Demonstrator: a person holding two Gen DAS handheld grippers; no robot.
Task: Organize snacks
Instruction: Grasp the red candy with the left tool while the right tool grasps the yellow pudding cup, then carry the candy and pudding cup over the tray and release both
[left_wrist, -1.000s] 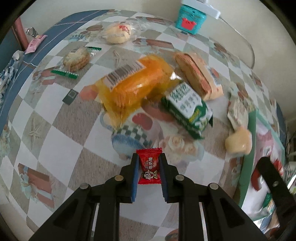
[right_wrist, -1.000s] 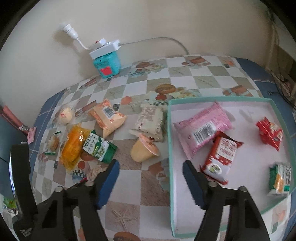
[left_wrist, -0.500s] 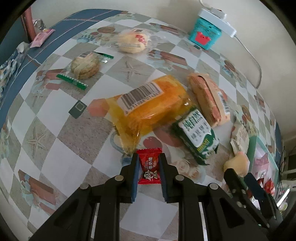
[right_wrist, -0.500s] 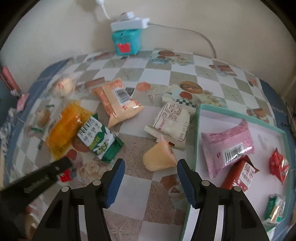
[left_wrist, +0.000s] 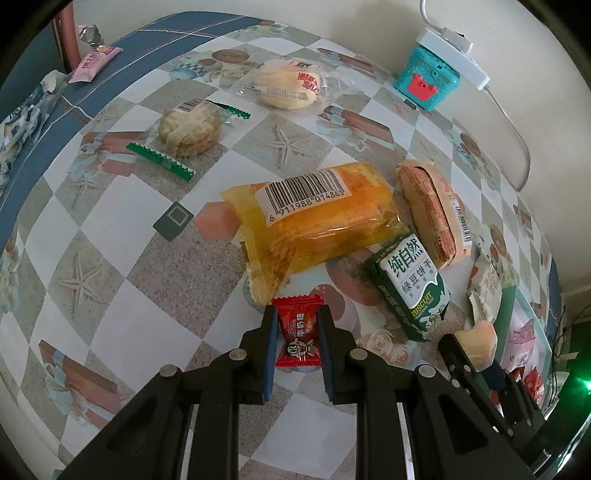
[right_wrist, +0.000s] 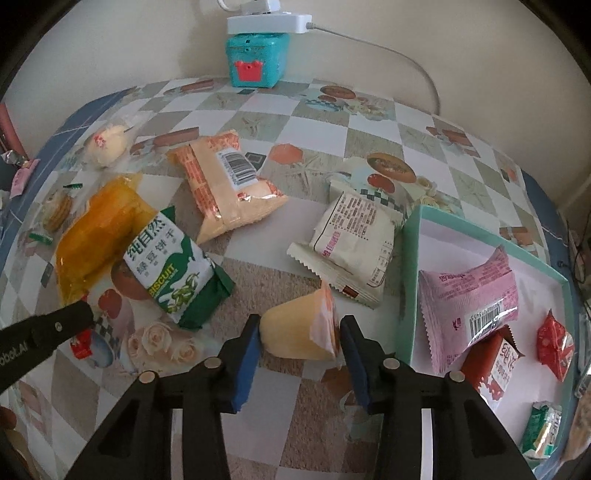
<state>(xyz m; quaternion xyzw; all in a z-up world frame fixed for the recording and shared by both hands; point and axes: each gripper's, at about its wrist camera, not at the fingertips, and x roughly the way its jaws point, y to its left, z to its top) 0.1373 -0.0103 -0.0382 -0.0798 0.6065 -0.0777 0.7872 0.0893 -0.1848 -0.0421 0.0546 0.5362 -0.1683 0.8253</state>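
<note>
A checkered, picture-printed tabletop (right_wrist: 369, 122) stands against a cream wall, with snack packets scattered across it and a teal tray (right_wrist: 412, 266) at its right edge already holding several.

Your right gripper (right_wrist: 299, 341) points steeply down with the peach jelly cup (right_wrist: 295, 332) lying on its side between the jaws. They have just been closing; the left pad looks to be at the cup's base, but I cannot tell whether both pads press yet. Finish the closure on the firm body, not the foil lid, and squeeze gently, since a thin cup will likely deform. Lift clear of the white packet (right_wrist: 354, 240) just behind it, then carry it over the tray wall.

Your left gripper (left_wrist: 295, 332) is clenched on the small red candy (left_wrist: 298, 334), also angled steeply down, near the yellow packet (left_wrist: 317, 221) and the green biscuit packet (left_wrist: 410, 284).
</note>
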